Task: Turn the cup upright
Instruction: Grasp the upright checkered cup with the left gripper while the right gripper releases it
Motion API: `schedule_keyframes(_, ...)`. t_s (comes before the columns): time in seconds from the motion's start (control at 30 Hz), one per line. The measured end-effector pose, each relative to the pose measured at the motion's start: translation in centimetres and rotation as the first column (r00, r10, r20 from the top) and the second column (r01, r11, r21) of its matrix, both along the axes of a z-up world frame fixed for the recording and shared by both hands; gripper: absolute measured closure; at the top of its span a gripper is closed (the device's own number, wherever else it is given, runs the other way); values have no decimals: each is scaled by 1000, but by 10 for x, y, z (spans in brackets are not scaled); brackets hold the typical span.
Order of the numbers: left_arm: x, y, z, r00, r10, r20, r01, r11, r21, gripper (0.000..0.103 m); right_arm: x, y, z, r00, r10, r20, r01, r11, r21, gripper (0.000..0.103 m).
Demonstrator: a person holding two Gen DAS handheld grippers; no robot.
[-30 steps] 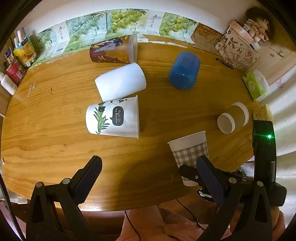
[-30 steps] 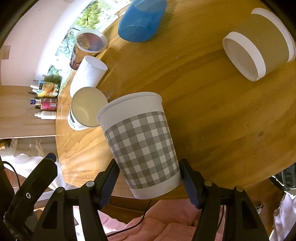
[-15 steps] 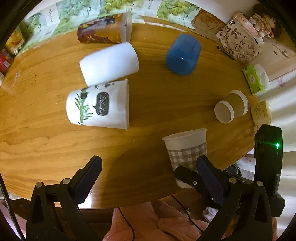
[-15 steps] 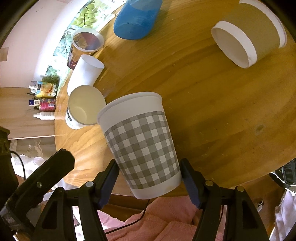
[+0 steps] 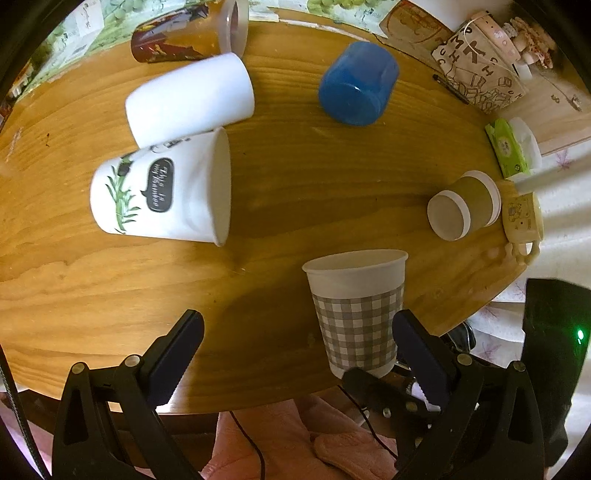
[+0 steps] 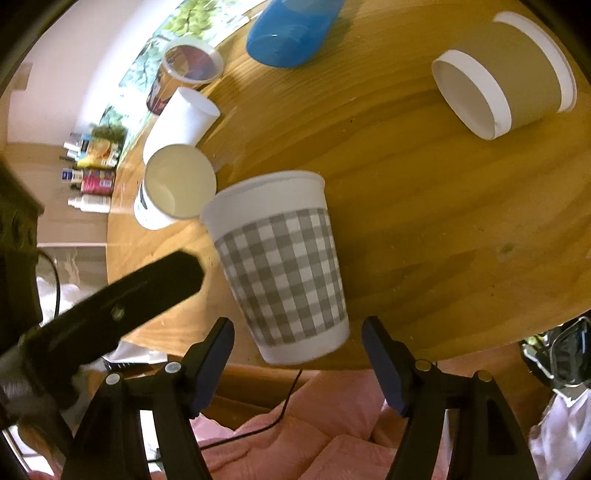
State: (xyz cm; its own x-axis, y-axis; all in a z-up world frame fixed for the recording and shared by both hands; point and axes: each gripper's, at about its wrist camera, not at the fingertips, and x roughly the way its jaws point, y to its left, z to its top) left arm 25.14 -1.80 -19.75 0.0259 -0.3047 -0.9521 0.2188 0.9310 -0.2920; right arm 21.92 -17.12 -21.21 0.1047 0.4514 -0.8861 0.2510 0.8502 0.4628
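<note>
A grey checked paper cup [image 5: 357, 310] stands upright near the front edge of the wooden table [image 5: 303, 177]; it also shows in the right wrist view [image 6: 280, 269]. My right gripper [image 6: 297, 354] is open, its fingers apart on either side of the cup's base and clear of it. My left gripper [image 5: 295, 347] is open and empty above the front edge, left of the checked cup. A white panda cup [image 5: 162, 188] lies on its side further left.
Lying on their sides: a plain white cup [image 5: 192, 96], a printed cup [image 5: 192, 33], a blue cup [image 5: 358, 83] and a brown cup [image 5: 465, 210]. A patterned bag [image 5: 480, 77] and tissue pack [image 5: 511, 147] sit at the right. Bottles [image 6: 88, 173] stand beyond the table's far end.
My right gripper has opened and let go of the checked cup, which now stands on the table. My left gripper has moved forward toward the lying cups.
</note>
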Motion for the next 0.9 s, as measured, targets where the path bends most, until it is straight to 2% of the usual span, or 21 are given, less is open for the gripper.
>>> schedule_keyframes(0.3, 3, -16, -12, 1000, -2, -27, 2, 1000, -12, 1, -17, -11, 10, 999, 32, 9, -31, 997, -74, 31)
schedule_keyframes(0.6, 11, -24, -23, 996, 54, -65, -56, 998, -38, 1, -24, -27, 16, 999, 32, 5, -31, 993, -111, 31)
schedule_keyframes(0.9, 18, -26, -34, 978, 111, -175, -133, 984, -117, 3, -25, -44, 19, 1000, 20, 4, -20, 991, -135, 31)
